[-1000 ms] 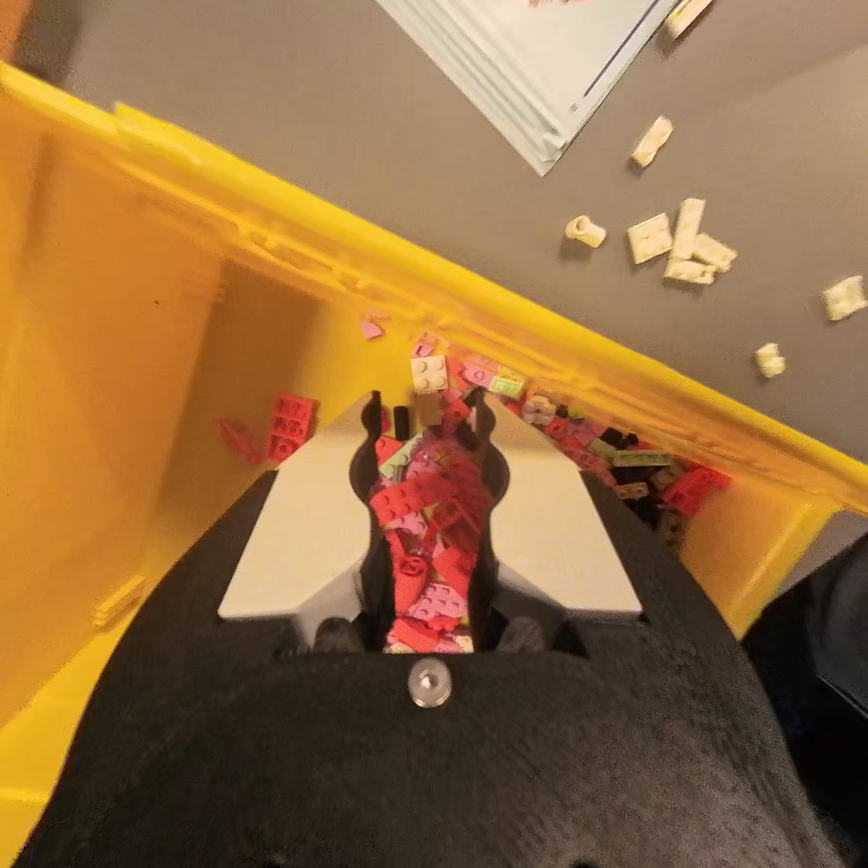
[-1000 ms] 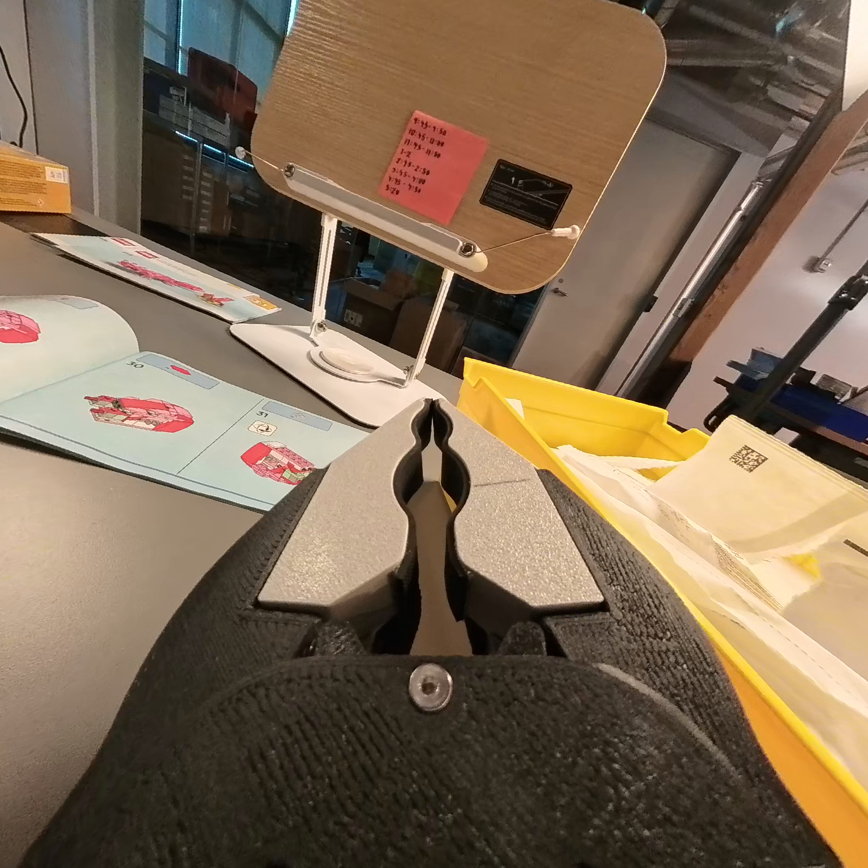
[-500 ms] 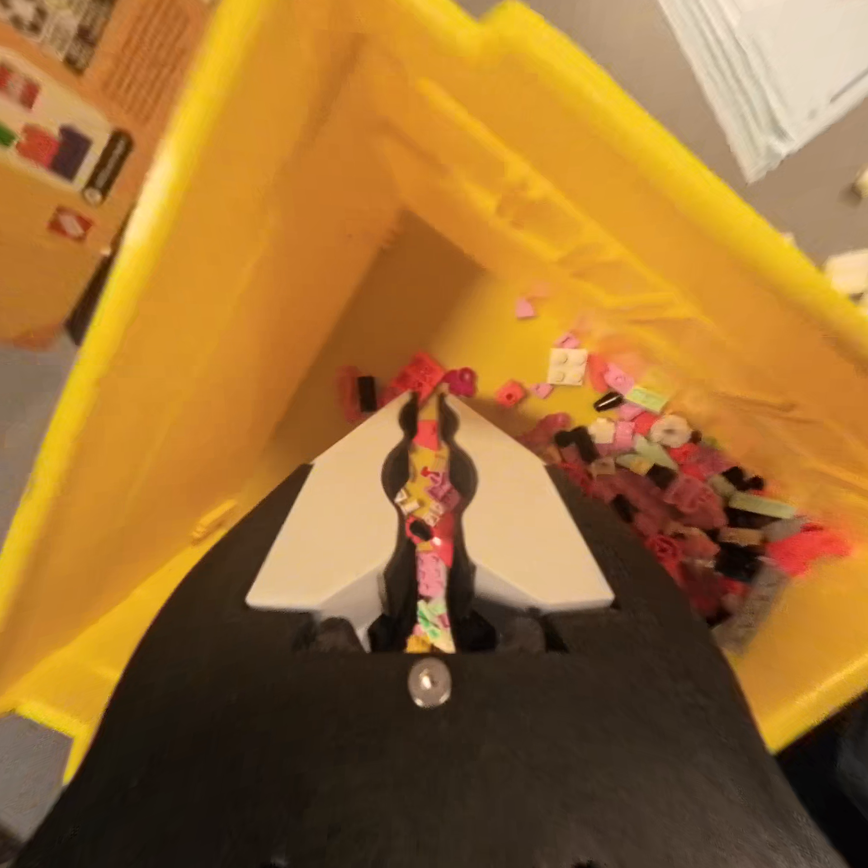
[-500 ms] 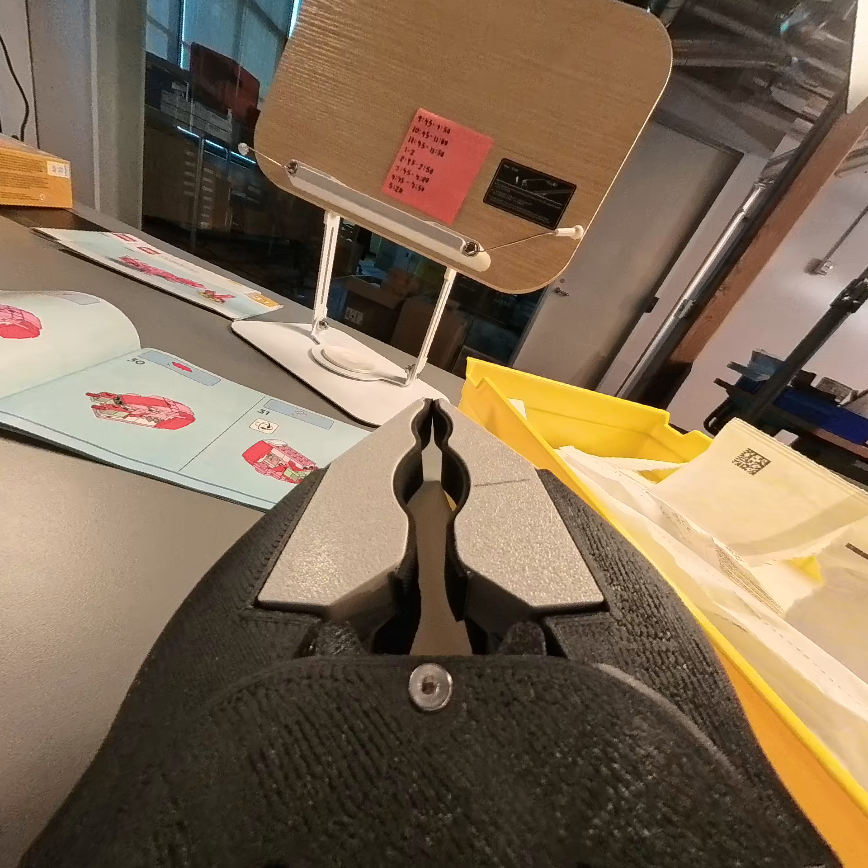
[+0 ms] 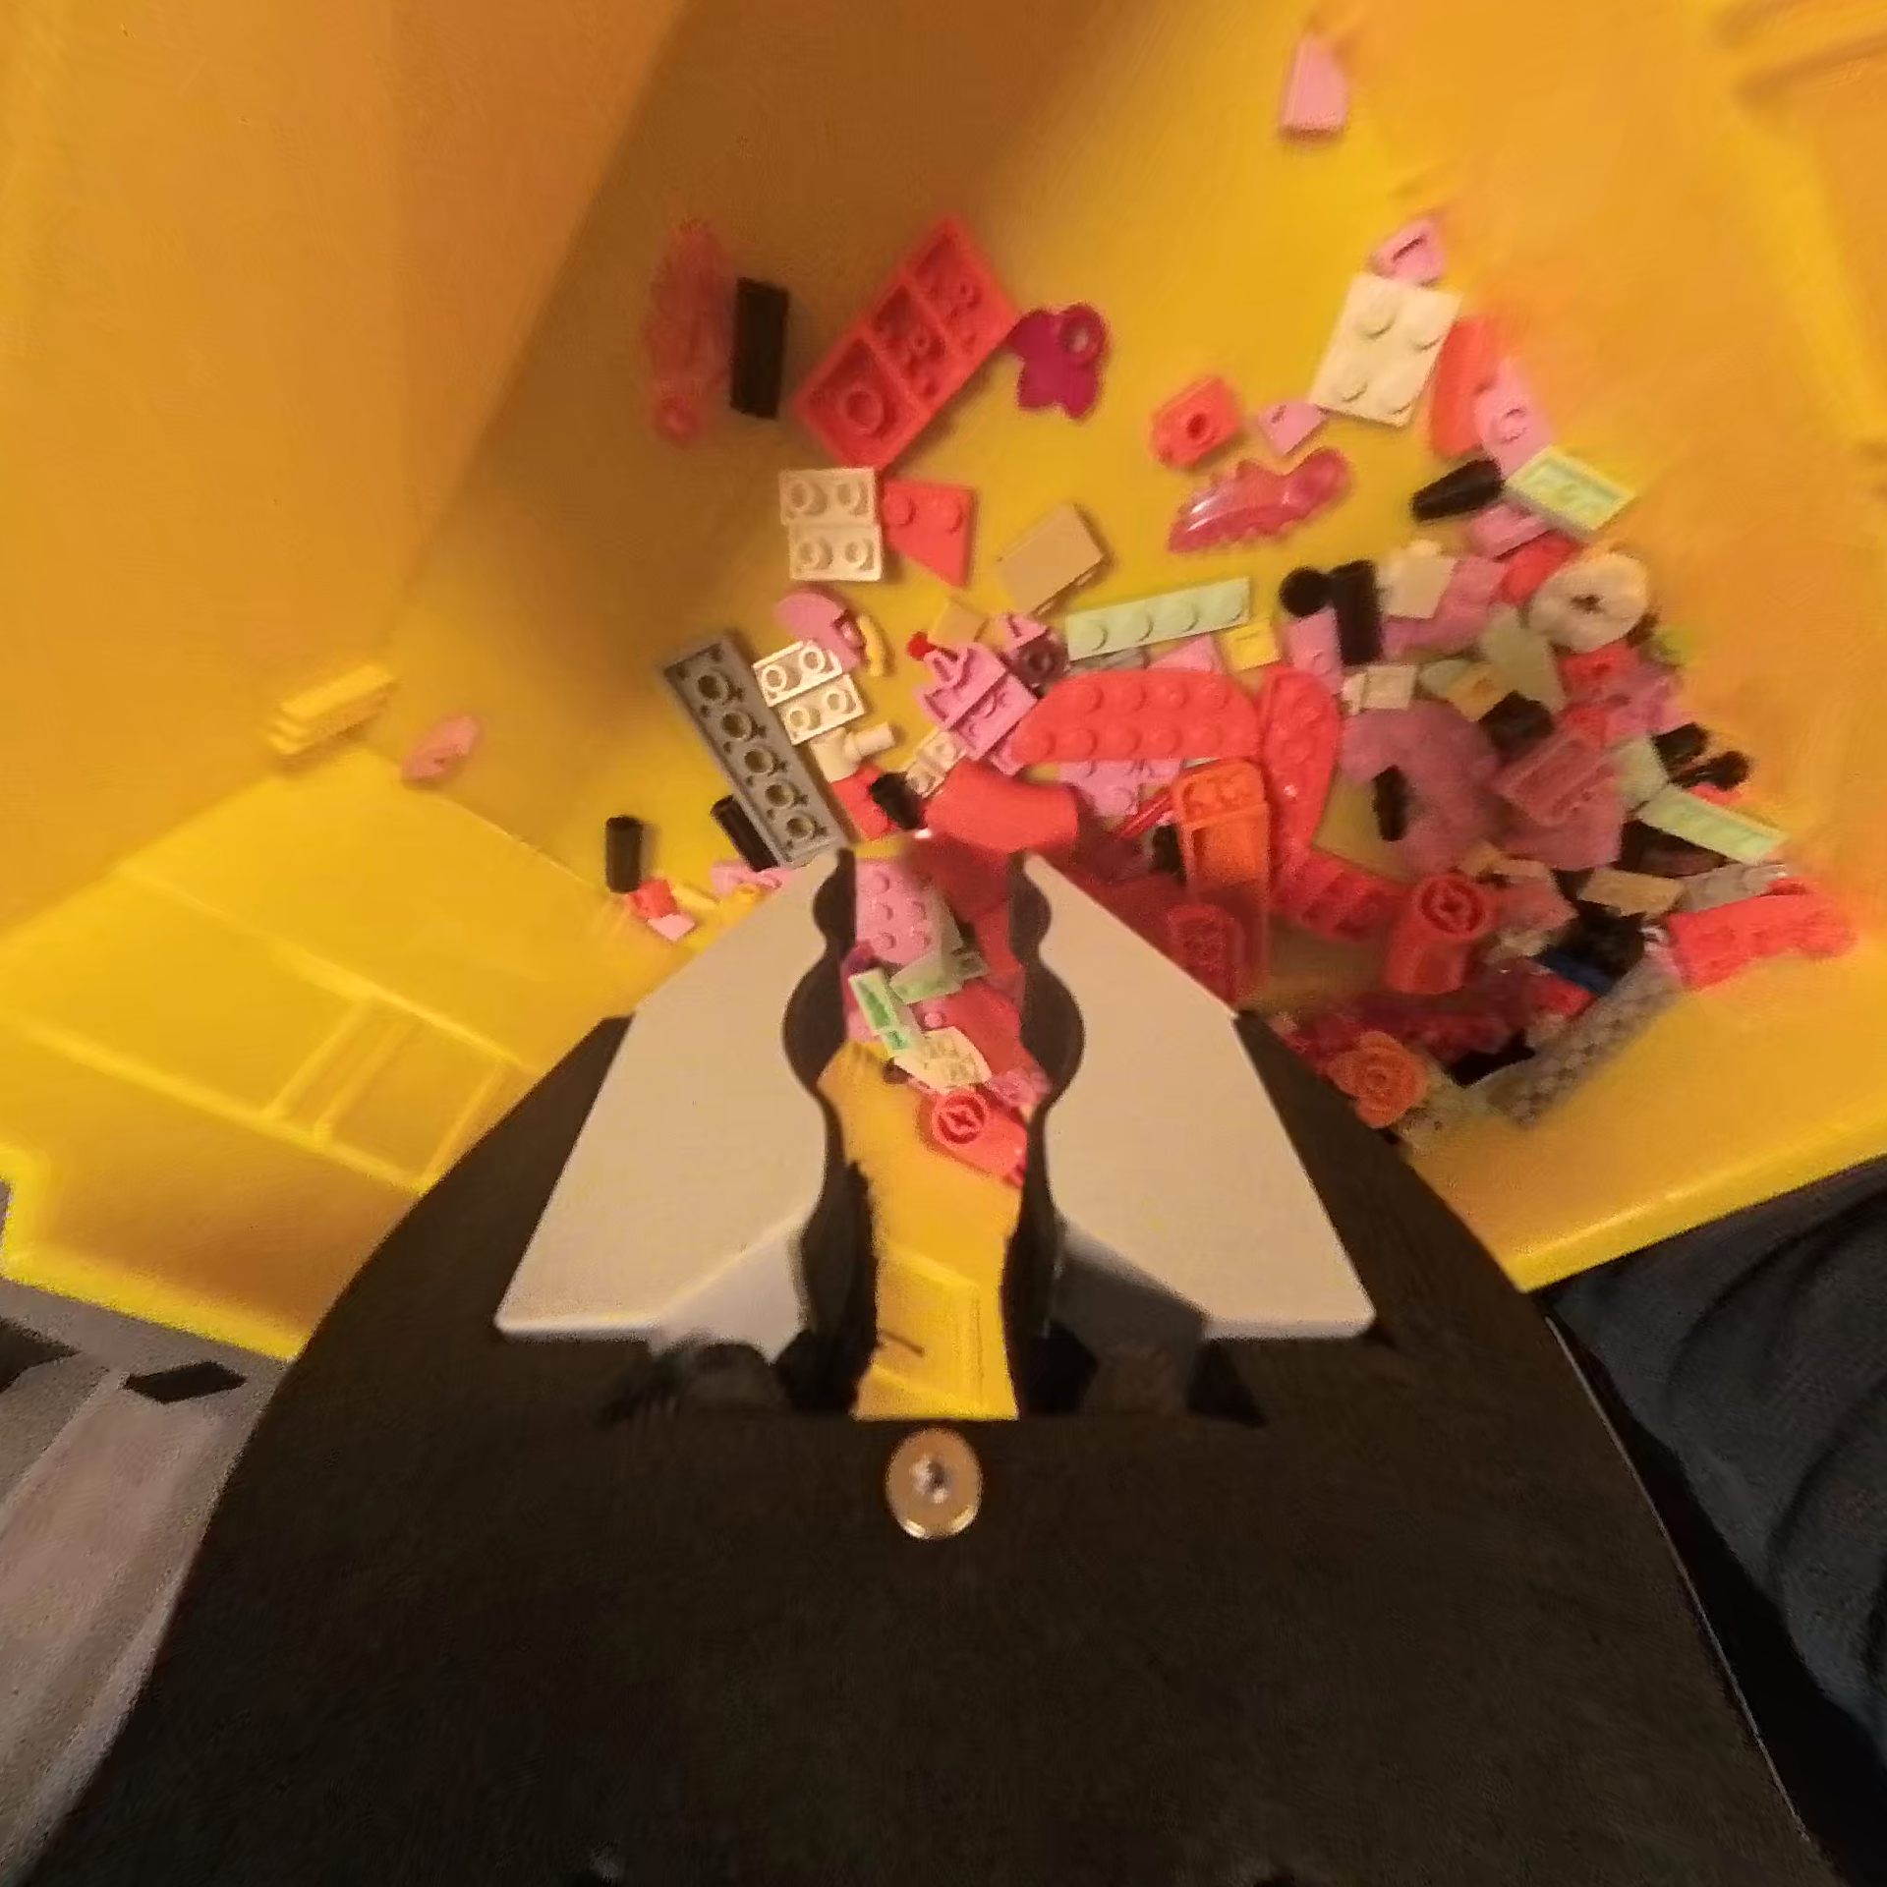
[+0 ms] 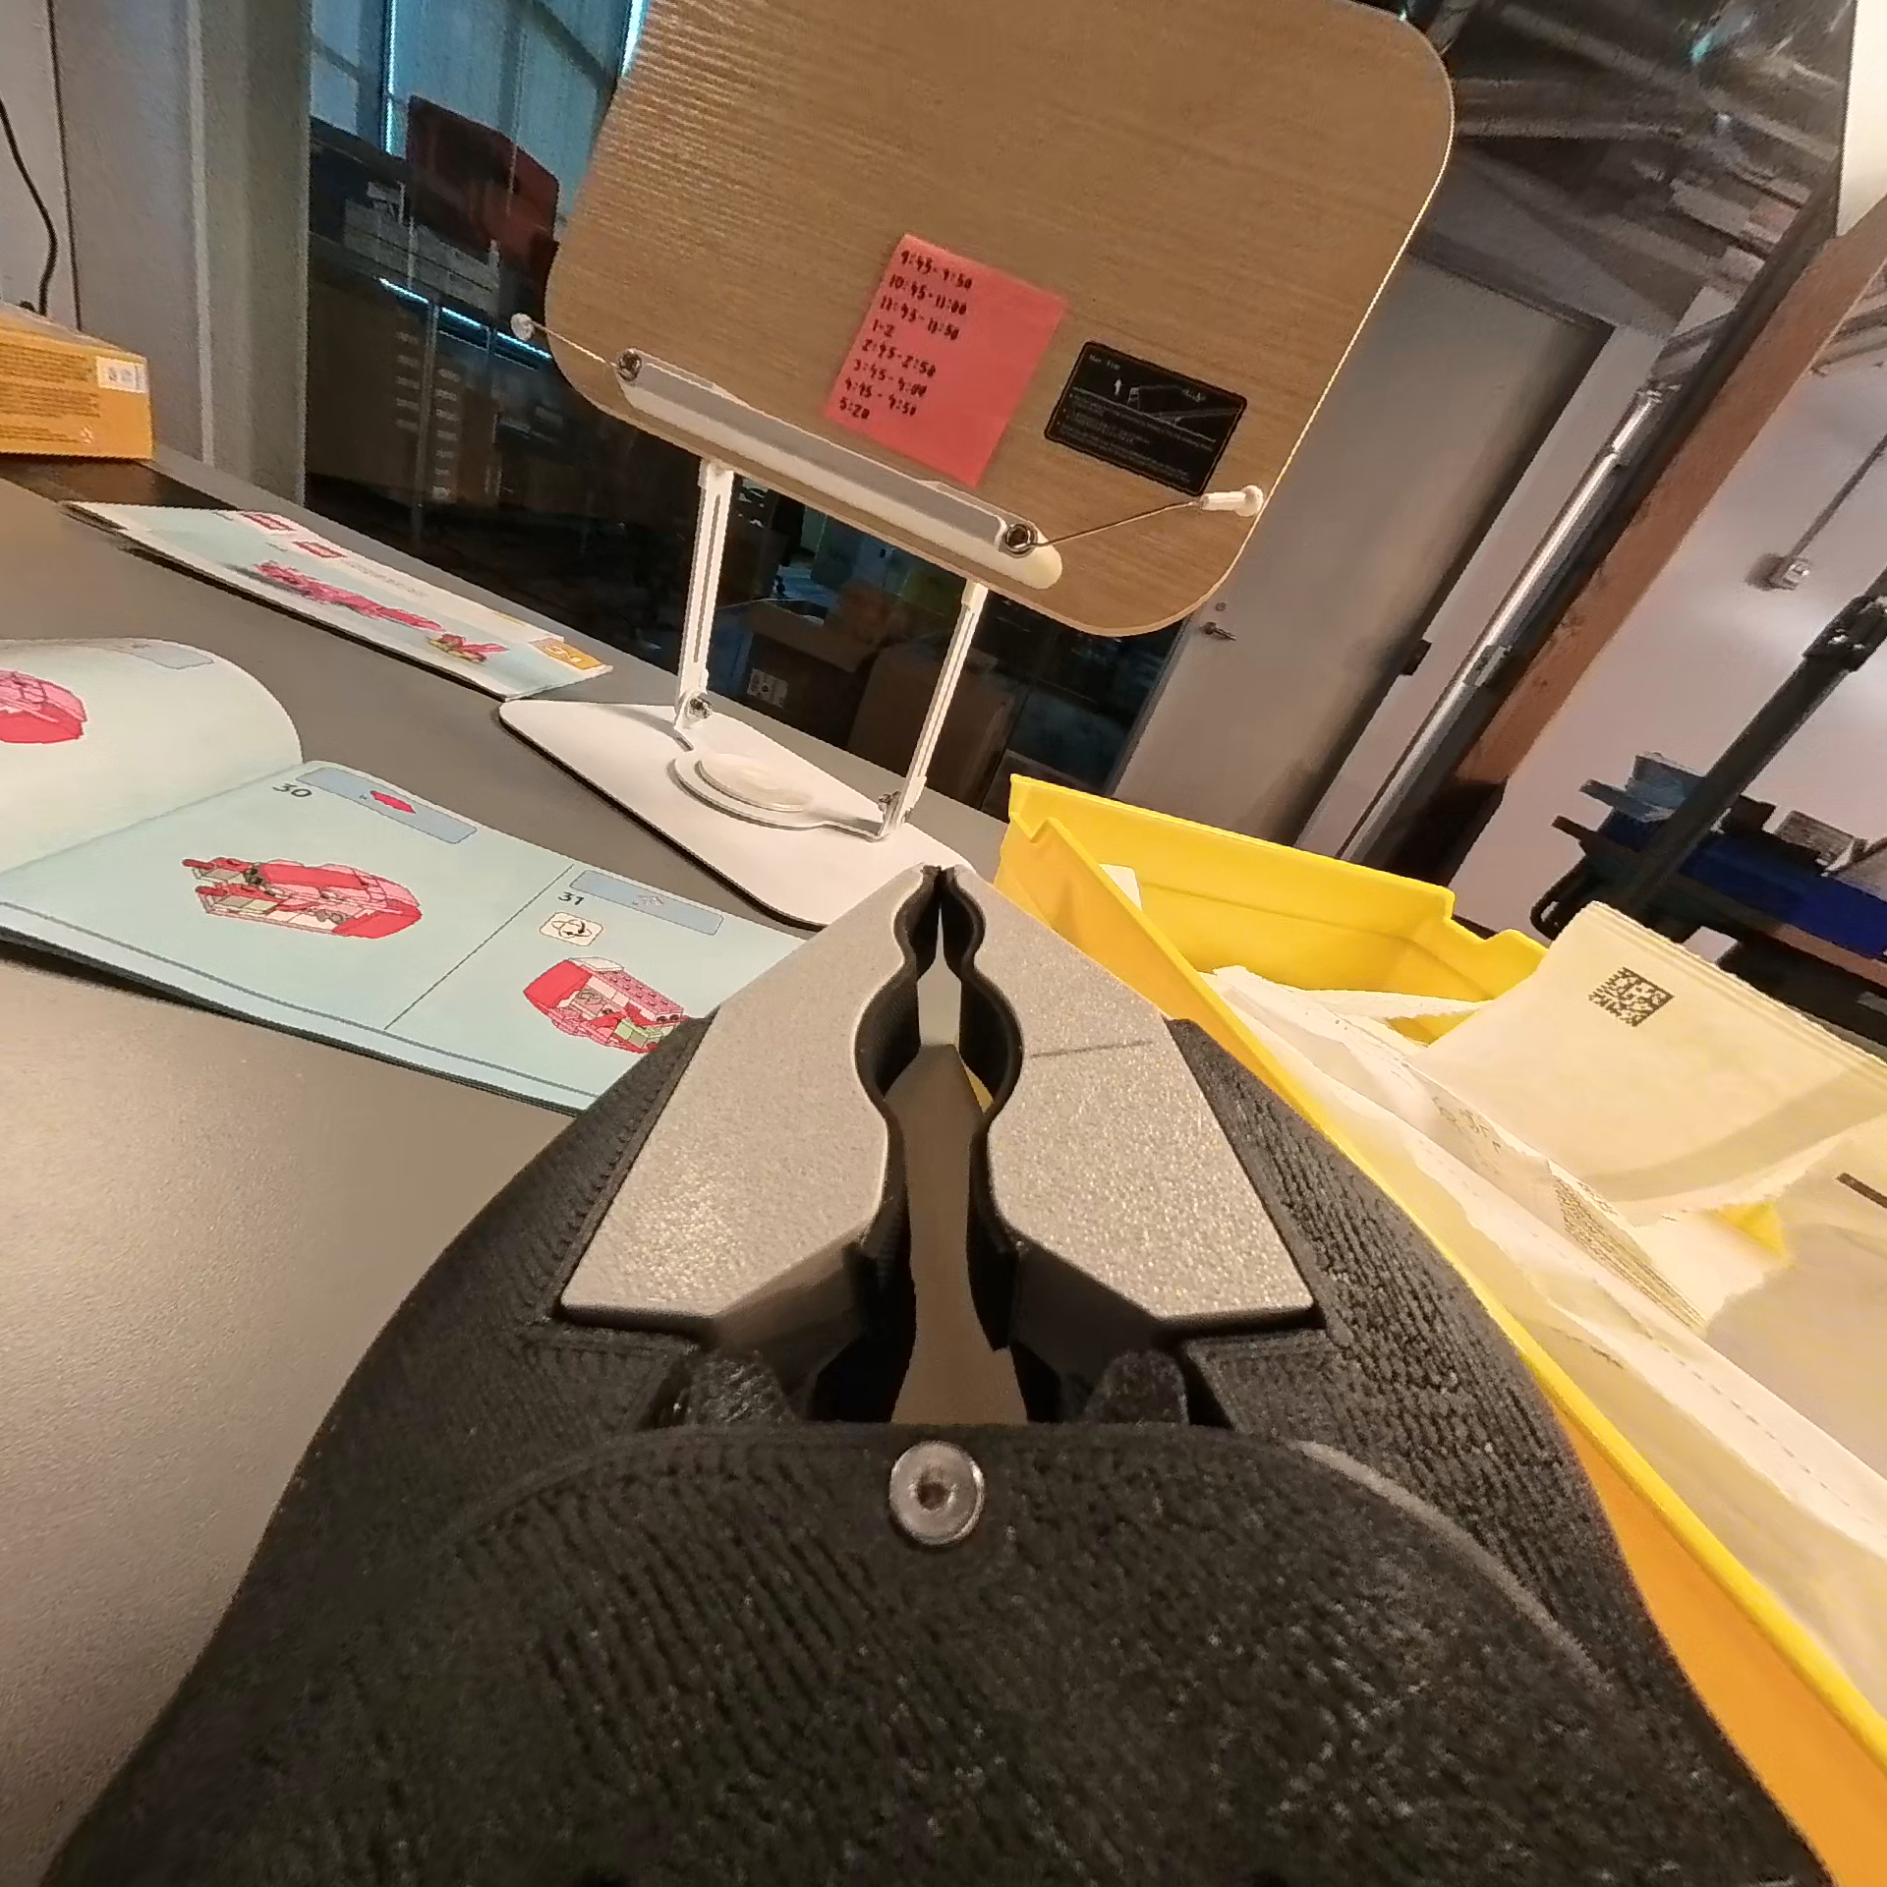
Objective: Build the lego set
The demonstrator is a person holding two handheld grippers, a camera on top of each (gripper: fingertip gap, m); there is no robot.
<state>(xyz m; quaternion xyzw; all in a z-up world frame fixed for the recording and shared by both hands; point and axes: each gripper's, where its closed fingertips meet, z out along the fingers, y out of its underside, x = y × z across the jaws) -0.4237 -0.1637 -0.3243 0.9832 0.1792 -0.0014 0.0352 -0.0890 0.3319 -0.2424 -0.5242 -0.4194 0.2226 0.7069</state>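
Left wrist view: your left gripper [image 5: 931, 868] hangs inside the yellow bin [image 5: 306, 511], jaws apart and empty, directly over the brick pile [image 5: 1276, 776]; a curved red brick [image 5: 1006, 817] lies just beyond the tips, long axis crosswise.

Right wrist view: your right gripper [image 6: 939, 876], jaws together on nothing, sits over the desk [image 6: 204, 1174], between the booklet [image 6: 306, 899] and a second yellow bin [image 6: 1225, 899].

The left gripper [image 5: 931, 868] is in a bin [image 5: 306, 306], over a brick pile [image 5: 1327, 796] heaped at its right. The right gripper [image 6: 941, 880] lies on a table [image 6: 204, 1174]: booklet [image 6: 306, 899] left, stand [image 6: 950, 337] ahead, another bin [image 6: 1225, 899] of bags [image 6: 1634, 1072] right
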